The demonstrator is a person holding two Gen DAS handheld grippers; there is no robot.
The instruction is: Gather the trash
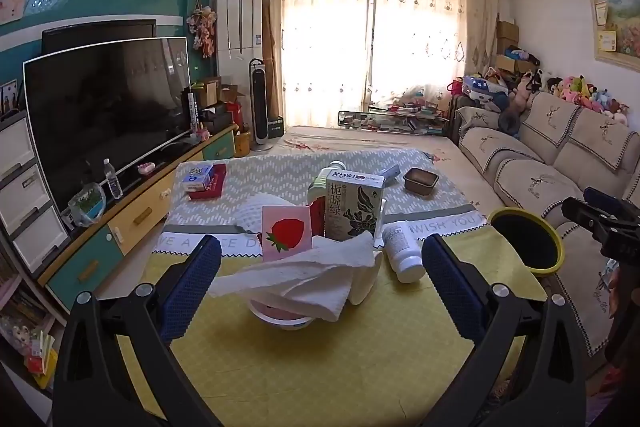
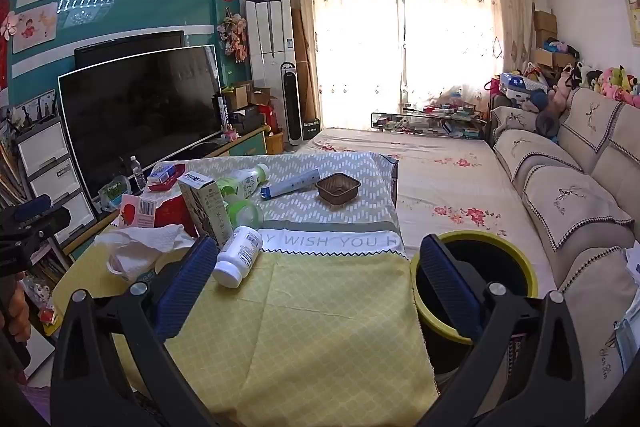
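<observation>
My left gripper (image 1: 320,263) is open, its blue pads either side of a crumpled white paper towel (image 1: 312,275) lying over a small white bowl (image 1: 280,317) on the yellow tablecloth (image 1: 320,367). Behind stand a pink strawberry carton (image 1: 286,233) and a tea box (image 1: 352,207); a white pill bottle (image 1: 402,251) lies to the right. My right gripper (image 2: 316,267) is open and empty above the cloth, with the pill bottle (image 2: 236,257) by its left pad and the black bin with a yellow rim (image 2: 476,279) behind its right pad.
Farther back on the table lie a green bottle (image 2: 240,183), a blue tube (image 2: 292,183), a brown tray (image 2: 338,189) and a red box (image 1: 206,181). A TV (image 1: 108,115) stands left, a sofa (image 1: 552,163) right.
</observation>
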